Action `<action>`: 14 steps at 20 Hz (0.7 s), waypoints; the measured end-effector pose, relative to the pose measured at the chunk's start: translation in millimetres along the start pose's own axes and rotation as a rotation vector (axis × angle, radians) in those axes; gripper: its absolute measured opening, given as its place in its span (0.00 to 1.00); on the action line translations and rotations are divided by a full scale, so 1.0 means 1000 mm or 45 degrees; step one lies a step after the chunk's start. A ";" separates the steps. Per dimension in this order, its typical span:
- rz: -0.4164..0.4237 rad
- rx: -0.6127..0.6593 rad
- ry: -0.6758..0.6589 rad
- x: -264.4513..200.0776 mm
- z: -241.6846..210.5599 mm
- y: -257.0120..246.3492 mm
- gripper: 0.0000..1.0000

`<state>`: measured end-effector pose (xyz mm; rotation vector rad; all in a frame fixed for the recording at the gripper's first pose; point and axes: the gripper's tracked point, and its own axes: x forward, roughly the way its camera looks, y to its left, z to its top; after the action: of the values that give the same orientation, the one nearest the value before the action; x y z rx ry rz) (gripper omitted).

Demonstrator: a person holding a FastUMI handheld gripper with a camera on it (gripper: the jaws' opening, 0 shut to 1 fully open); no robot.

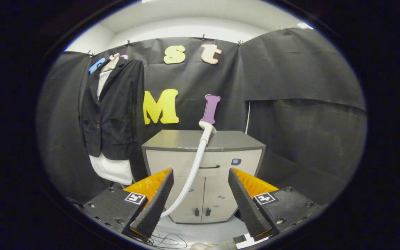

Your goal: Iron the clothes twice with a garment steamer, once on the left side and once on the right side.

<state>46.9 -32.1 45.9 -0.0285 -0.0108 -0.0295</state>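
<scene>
At the upper left of the frame a black jacket (pixel 111 111) hangs over a white shirt (pixel 111 170) against the booth wall; soft cloth, likely to sway under a nozzle. At centre a grey cabinet (pixel 203 173) holds the garment steamer (pixel 209 113) upright, its purple handle up and a white hose (pixel 193 170) curving down. The handle looks rigid and light, the best place to grip. At the lower frame the gripper (pixel 200 196) stands wide apart, empty, hose between the fingers, well ahead.
</scene>
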 end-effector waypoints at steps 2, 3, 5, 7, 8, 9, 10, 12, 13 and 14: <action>0.014 -0.009 -0.012 0.023 0.020 -0.004 0.99; 0.027 -0.012 -0.024 0.035 0.030 -0.006 0.99; 0.042 -0.022 -0.047 0.063 0.052 -0.012 0.99; 0.051 -0.017 -0.054 0.097 0.072 -0.019 0.99; 0.061 -0.006 -0.050 0.112 0.081 -0.020 0.99; 0.070 0.007 -0.038 0.129 0.087 -0.022 0.99; 0.086 0.015 -0.020 0.145 0.093 -0.023 0.99; 0.096 0.025 0.013 0.179 0.103 -0.026 0.99; 0.109 0.033 0.028 0.196 0.108 -0.025 0.99; 0.118 0.038 0.052 0.213 0.109 -0.024 0.99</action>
<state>257.5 -58.9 158.1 0.0018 0.0310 0.0630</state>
